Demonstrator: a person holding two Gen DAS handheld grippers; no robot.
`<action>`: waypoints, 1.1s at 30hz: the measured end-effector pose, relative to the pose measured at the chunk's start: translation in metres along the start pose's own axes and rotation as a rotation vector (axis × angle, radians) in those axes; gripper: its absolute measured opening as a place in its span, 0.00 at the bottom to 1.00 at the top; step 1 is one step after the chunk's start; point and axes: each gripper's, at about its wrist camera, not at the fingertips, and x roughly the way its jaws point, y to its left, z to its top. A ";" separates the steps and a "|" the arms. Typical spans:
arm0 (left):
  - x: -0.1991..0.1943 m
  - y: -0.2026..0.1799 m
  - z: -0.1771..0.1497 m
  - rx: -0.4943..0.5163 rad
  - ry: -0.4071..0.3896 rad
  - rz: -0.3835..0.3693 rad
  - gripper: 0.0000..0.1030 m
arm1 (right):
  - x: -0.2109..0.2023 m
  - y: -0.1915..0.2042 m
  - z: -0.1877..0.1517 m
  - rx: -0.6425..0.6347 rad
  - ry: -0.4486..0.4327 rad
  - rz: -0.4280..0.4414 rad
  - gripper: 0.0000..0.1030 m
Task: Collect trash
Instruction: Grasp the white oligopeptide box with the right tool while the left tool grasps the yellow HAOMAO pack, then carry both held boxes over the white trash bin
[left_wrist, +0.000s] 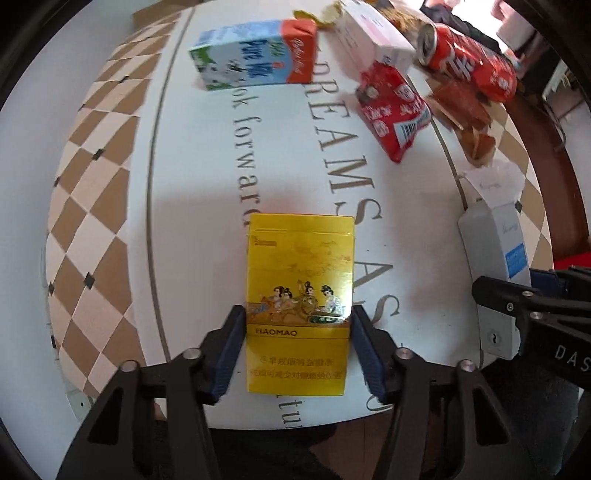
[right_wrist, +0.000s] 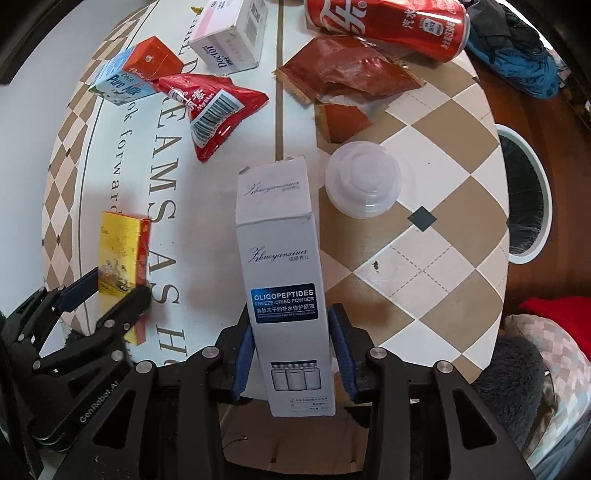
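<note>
A yellow cigarette pack (left_wrist: 299, 280) lies flat near the front edge of the round table (left_wrist: 92, 206), and my left gripper (left_wrist: 298, 312) is shut on its two long sides. My right gripper (right_wrist: 290, 314) is shut on a tall grey-white carton (right_wrist: 280, 258) printed OLIGOPEPTIDES, which lies beside a clear plastic lid (right_wrist: 364, 177). The two grippers sit side by side: the right wrist view shows the left gripper (right_wrist: 110, 291) on the yellow pack (right_wrist: 122, 243), and the left wrist view shows the grey-white carton (left_wrist: 495, 258) at the right.
Further back on the table (right_wrist: 443, 277) lie a blue milk carton (left_wrist: 255, 59), a red snack packet (right_wrist: 210, 107), a white-pink box (right_wrist: 229, 40), a torn brown wrapper (right_wrist: 347, 74) and a red can (right_wrist: 388, 26). A white-rimmed round opening (right_wrist: 528, 192) is on the floor to the right.
</note>
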 end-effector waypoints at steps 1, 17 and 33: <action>-0.002 0.003 -0.003 -0.011 -0.003 0.001 0.51 | 0.002 0.002 -0.003 -0.003 -0.008 -0.010 0.39; -0.152 0.024 -0.101 -0.059 -0.303 -0.014 0.51 | -0.108 -0.037 -0.046 0.016 -0.280 0.072 0.37; -0.201 -0.184 0.011 0.244 -0.379 -0.165 0.51 | -0.190 -0.286 -0.048 0.357 -0.454 0.114 0.37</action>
